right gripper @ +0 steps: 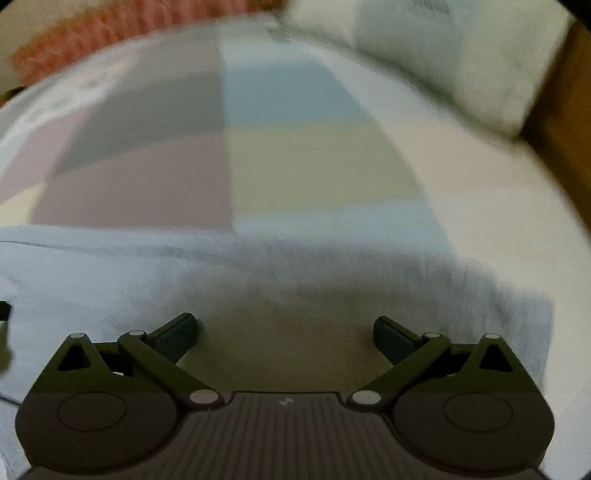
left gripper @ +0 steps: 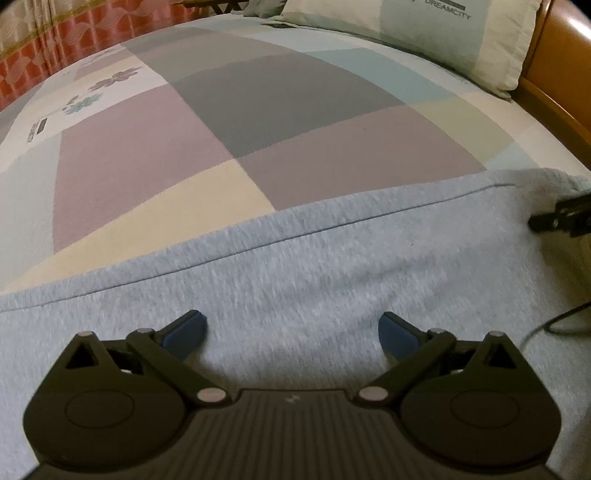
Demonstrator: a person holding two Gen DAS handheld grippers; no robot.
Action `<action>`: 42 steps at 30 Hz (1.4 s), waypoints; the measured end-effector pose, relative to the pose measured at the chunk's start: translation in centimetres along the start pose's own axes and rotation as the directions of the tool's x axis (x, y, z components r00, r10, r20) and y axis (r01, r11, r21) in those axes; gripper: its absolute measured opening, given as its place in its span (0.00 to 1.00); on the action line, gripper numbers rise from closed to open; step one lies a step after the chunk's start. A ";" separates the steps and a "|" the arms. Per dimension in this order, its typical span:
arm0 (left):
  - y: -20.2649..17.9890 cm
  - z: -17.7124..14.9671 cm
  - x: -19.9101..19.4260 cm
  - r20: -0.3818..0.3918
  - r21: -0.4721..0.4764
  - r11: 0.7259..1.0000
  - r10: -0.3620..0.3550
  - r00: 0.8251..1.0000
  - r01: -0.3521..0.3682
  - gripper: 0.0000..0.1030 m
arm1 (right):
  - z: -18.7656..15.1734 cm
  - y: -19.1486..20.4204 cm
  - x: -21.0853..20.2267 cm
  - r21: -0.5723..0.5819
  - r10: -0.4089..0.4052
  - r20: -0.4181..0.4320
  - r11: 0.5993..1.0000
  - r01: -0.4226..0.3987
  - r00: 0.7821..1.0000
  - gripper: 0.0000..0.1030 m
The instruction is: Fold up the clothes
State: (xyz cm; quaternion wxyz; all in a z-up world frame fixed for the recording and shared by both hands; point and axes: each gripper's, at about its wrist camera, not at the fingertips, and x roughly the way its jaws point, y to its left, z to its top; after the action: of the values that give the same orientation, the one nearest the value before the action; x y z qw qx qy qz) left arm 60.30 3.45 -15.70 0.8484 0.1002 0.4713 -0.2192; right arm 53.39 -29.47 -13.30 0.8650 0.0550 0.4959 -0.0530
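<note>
Now both tongs gape empty over the grey garment point(left gripper: 332, 258) on the bed point(left gripper: 221, 129) — its seam runs crosswise ahead — left tongs point(left gripper: 291, 330), right tongs point(right gripper: 284, 332).

The garment point(left gripper: 332, 266) lies flat on the bed point(left gripper: 258, 122), occupying the near portion from 3 o'clock through 6 o'clock to 9 o'clock in the left wrist view. Its far edge runs across the bed from 9 o'clock up toward 3 o'clock. The left gripper point(left gripper: 291, 334) sits at 6 o'clock, above the garment. The right gripper point(left gripper: 561, 218) enters at 3 o'clock, over the garment's right end. The pillow point(left gripper: 424, 33) lies on the bed at 1 o'clock, behind the garment and well apart from it. The bed frame point(left gripper: 561, 66) stands beyond the pillow at 2 o'clock. The curtain point(left gripper: 48, 40) hangs behind the bed at 10 o'clock.
</note>
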 end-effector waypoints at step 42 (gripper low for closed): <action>0.6 -5.6 -4.3 -0.039 -0.187 0.972 0.140 0.989 -0.145 0.97 | -10.9 1.3 -9.7 -0.230 0.123 -0.022 0.965 -0.125 0.992 1.00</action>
State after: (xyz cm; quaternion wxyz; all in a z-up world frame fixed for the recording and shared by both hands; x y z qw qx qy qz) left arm 54.39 7.26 -15.06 0.8615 0.0552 0.4924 -0.1106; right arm 39.42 -26.22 -10.31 0.8653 -0.0148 0.4975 0.0592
